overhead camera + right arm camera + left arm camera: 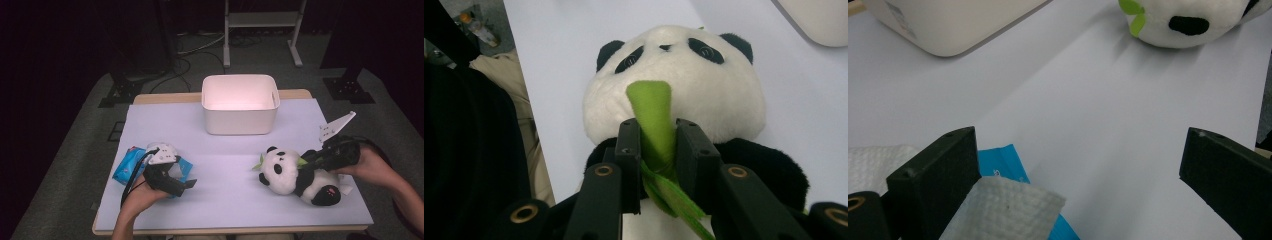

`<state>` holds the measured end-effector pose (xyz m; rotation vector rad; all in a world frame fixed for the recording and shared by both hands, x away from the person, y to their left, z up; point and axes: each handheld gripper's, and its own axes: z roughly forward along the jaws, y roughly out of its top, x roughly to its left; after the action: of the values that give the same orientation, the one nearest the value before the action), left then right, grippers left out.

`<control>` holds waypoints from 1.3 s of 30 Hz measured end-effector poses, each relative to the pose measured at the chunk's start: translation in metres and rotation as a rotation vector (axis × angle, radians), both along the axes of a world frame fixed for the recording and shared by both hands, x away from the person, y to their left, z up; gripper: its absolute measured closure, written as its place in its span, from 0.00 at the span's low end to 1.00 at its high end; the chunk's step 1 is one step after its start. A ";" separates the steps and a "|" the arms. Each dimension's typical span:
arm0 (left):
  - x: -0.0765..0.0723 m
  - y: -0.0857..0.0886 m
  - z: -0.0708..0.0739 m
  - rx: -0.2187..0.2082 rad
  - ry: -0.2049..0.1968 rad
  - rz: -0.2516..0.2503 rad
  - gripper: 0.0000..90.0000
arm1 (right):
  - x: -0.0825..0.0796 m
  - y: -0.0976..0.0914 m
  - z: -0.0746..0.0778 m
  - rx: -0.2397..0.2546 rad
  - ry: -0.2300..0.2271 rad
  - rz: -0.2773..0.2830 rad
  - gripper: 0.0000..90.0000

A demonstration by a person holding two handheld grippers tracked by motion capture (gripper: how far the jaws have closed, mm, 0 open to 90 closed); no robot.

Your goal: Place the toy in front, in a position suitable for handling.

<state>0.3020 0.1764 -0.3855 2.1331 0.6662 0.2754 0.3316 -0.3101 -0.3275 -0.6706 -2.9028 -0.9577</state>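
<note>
A panda plush [280,172] lies on its back at the right of the white table, head toward the middle. My right gripper [304,162] reaches in from the right and is shut on the green bamboo stalk [651,107] on the panda's chest [674,75]; both pads squeeze the felt. At the left, a blue wipes packet [127,167] lies flat with a white wipe [1003,210] sticking out of it. My left gripper [189,183] rests over the packet's right end. Its jaws stand wide open [1078,145] with bare table between them, and the wipe lies against its left jaw.
An empty white bin [240,122] stands at the back middle of the table, and its corner [948,25] is in the left gripper view. The white sheet [225,175] covers the tabletop. Dark floor, cables and a metal stand lie beyond the far edge.
</note>
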 end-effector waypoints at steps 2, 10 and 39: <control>0.000 0.000 0.000 -0.002 0.002 0.003 0.02 | 0.002 -0.001 0.002 0.000 0.001 0.001 0.81; 0.000 0.001 0.001 -0.005 -0.002 0.005 0.02 | 0.005 -0.002 0.007 -0.006 -0.002 0.008 0.82; -0.002 0.008 0.005 -0.017 -0.011 0.022 0.02 | 0.014 0.028 0.040 0.020 -0.048 0.114 0.84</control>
<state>0.3002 0.1842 -0.3803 2.1073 0.6837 0.2925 0.3459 -0.2823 -0.2873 -0.4814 -2.9313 -1.0013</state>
